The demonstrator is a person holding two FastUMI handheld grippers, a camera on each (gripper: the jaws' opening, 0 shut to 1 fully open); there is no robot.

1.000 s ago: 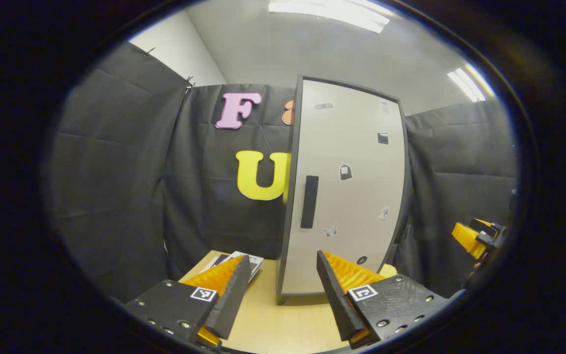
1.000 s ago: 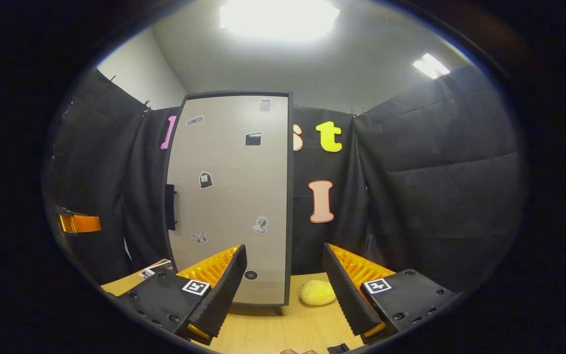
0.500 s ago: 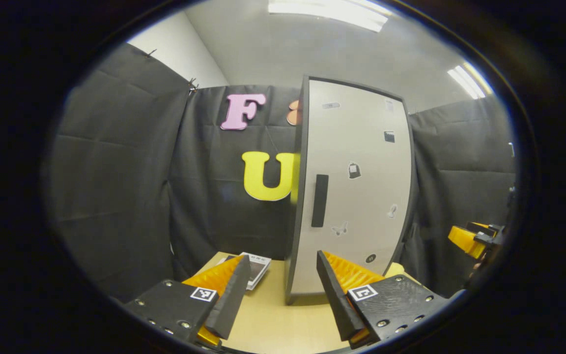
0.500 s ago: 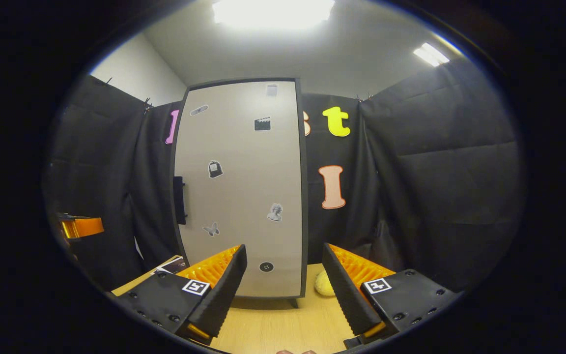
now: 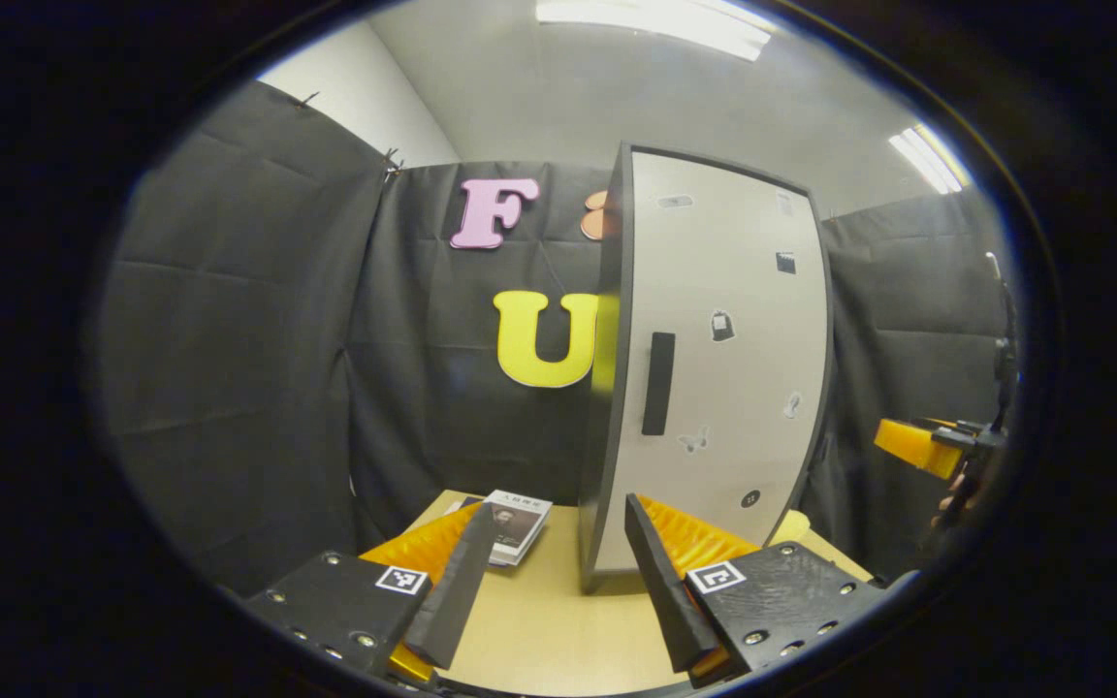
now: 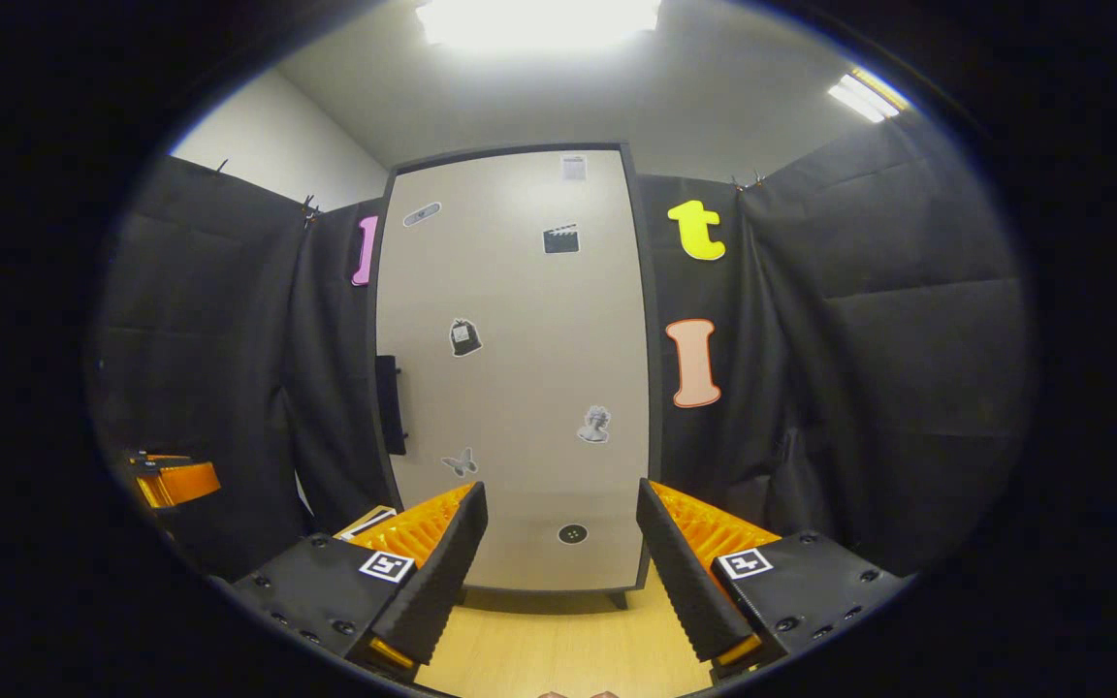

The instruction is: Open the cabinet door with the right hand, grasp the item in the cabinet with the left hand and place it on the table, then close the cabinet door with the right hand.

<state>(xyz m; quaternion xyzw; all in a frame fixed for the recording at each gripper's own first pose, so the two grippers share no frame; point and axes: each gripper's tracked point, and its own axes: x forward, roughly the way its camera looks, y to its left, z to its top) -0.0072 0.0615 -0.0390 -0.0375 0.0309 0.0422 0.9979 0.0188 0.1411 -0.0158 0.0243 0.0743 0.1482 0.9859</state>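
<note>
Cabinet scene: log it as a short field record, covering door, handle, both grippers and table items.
door: cabinet door closed, stickers on its face
handle: dark vertical handle at the door's left edge, untouched
right gripper: right gripper open, facing the door, holding nothing
left gripper: left gripper open, empty, low over the table
table items: booklet lying left of the cabinet; yellow object at the cabinet's right, partly hidden
task step: door not yet opened

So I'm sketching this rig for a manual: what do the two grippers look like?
Both match. The left gripper and right gripper each have two wedge-shaped fingers on flat, black, textured blocks with silver screws. Each block bears a small square black-and-white marker.
</note>
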